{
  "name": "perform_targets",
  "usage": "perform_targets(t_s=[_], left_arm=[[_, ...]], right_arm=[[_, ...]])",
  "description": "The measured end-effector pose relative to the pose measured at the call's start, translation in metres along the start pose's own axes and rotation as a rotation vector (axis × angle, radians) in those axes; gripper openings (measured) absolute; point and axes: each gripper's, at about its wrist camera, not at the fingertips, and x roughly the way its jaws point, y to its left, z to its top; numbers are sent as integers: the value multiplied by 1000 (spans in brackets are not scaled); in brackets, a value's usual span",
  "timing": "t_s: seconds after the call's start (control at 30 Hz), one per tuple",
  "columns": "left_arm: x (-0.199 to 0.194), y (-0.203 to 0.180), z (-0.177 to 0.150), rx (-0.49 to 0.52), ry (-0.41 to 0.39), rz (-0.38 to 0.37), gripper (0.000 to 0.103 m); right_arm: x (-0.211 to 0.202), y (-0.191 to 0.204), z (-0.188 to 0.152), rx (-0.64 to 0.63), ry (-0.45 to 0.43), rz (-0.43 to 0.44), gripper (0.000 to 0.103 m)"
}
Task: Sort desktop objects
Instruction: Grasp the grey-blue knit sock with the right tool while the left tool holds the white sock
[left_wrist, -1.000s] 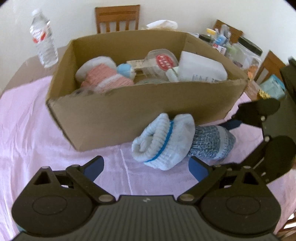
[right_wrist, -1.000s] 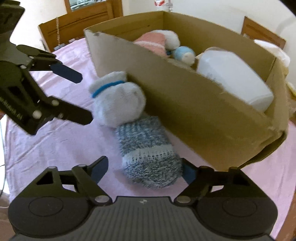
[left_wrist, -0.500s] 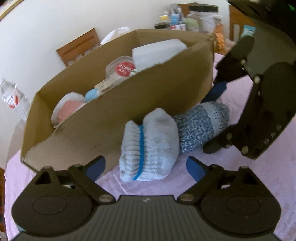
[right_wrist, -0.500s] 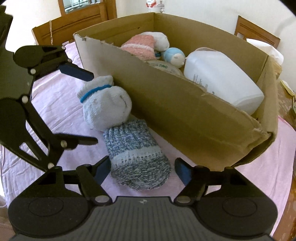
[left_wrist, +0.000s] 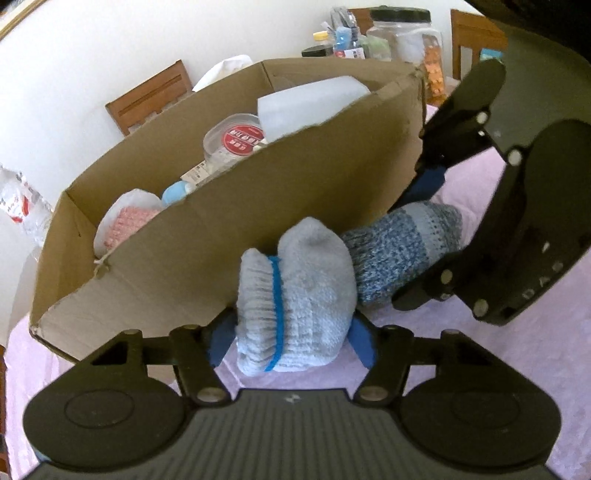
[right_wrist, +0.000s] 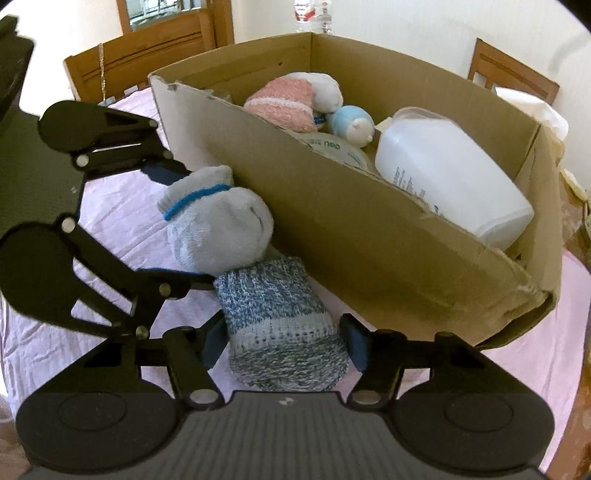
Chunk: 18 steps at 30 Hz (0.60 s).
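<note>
1. The pale grey sock roll with a blue band lies on the pink tablecloth, against the near wall of the cardboard box.
2. The left gripper has its blue pads on either side of this roll, touching or nearly touching it; a firm pinch cannot be told.
3. The blue-flecked sock roll lies on the cloth just beside the grey roll, touching it, also close to the box wall.
4. The right gripper straddles the flecked roll, its jaws partly open, with the pads close to the roll's sides; contact cannot be told.
5. Inside the box lie a pink and white sock bundle, a small blue toy and a white plastic jug.
6. A water bottle stands far left of the box.
</note>
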Motion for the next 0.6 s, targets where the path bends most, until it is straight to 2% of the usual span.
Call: perform_targets(t_s=[0.13,0.43,0.6], left_arm=[[-5,3,0,-19,4,-25,60],[-24,16,4,-46,26,-115,59],[-36,23,9,-71,30,-161,59]], right_arm=[[-7,3,-1,0,-1,1,67],[-13,4,9,28,23,12,66],[-30,7,12,35,20,3,66]])
